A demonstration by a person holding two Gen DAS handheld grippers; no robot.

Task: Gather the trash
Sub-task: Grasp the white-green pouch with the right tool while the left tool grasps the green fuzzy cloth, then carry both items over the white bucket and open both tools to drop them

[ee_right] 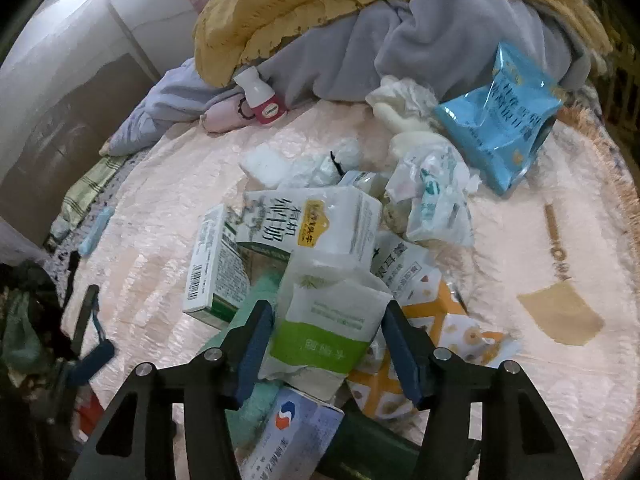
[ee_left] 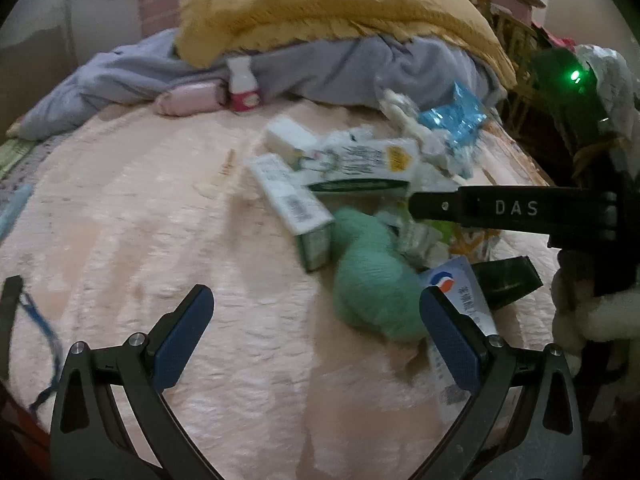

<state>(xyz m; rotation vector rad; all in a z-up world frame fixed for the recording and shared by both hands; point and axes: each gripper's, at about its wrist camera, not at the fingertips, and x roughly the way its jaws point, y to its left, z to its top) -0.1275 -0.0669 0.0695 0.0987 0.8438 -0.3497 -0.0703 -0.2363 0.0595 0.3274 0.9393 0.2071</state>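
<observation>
A heap of trash lies on a pink bedspread [ee_left: 160, 208]: milk cartons [ee_right: 316, 220] [ee_left: 360, 160], a blue snack bag [ee_right: 504, 116] [ee_left: 456, 116], crumpled wrappers [ee_right: 436, 200], an orange patterned packet [ee_right: 432, 320] and a mint-green cloth [ee_left: 372, 280]. My right gripper [ee_right: 326, 344] has its fingers on both sides of a white-and-green tissue pack [ee_right: 328, 320], touching it. My left gripper [ee_left: 316, 336] is wide open and empty above the bedspread, left of the heap. The right gripper's body [ee_left: 520, 208] reaches in from the right in the left wrist view.
A yellow blanket [ee_left: 320, 4] and grey blanket [ee_right: 440, 40] are piled at the back. A small white-and-red bottle [ee_right: 262, 98] and pink pouch [ee_left: 188, 98] lie beside them. A white-blue box [ee_right: 296, 428] sits under the right gripper. A wall stands left.
</observation>
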